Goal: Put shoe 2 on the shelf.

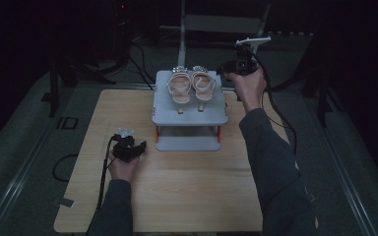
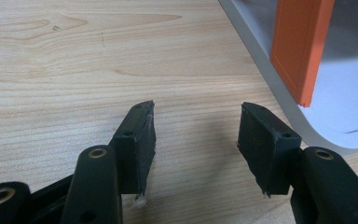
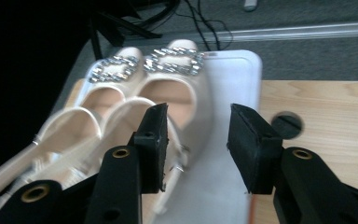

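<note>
Two cream high-heeled sandals (image 1: 190,86) with jewelled buckles stand side by side on the top shelf of a small grey rack (image 1: 189,118) with orange posts. My right gripper (image 1: 226,69) hovers open at the rack's right rear corner, just right of the shoes. In the right gripper view the sandals (image 3: 135,98) lie ahead and left of my open right gripper (image 3: 196,140), nothing between the jaws. My left gripper (image 1: 139,147) rests open low over the wooden table, left of the rack's bottom shelf. The left gripper (image 2: 196,140) faces bare wood beside an orange post (image 2: 300,44).
The wooden table (image 1: 128,196) has a round cable hole (image 3: 286,125) behind the rack. The grey bottom shelf (image 2: 345,102) edges in at the right of the left gripper view. Cables and dark stands (image 1: 103,64) lie on the carpet beyond the table.
</note>
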Motion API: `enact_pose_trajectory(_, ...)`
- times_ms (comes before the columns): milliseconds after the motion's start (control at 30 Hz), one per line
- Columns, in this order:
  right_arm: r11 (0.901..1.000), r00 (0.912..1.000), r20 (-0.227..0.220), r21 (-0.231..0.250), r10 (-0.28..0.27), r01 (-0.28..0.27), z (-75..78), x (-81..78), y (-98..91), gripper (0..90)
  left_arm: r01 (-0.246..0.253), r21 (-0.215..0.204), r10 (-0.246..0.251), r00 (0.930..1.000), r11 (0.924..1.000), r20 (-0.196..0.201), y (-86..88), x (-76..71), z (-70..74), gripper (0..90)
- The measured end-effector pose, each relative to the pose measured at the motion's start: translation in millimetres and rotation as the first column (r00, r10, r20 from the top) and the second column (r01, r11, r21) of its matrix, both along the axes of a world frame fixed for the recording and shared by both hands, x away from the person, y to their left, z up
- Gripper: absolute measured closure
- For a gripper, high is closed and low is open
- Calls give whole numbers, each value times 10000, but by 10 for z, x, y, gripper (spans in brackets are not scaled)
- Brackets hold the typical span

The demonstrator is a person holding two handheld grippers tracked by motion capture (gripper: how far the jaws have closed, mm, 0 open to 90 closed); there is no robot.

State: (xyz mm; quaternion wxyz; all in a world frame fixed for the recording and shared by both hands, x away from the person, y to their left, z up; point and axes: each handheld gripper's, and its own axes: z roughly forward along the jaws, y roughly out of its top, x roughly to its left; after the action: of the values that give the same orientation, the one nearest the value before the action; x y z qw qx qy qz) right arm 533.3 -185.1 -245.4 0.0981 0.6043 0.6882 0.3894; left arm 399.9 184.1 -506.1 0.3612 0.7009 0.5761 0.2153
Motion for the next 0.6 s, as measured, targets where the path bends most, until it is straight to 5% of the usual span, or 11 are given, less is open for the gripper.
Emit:
enact_pose_trajectory(233, 9931, 9996, 286, -1166, -58, 91, -241, -159, -231, 611, -31, 5, 31, 10000, 10000, 63, -10, 2, -4, 463)
enact_pose_trajectory(600, 9857, 9987, 490, -1682, 127, -42, -597, -377, -427, 609, -13, 25, 13, 10000, 10000, 62, -10, 2, -4, 460)
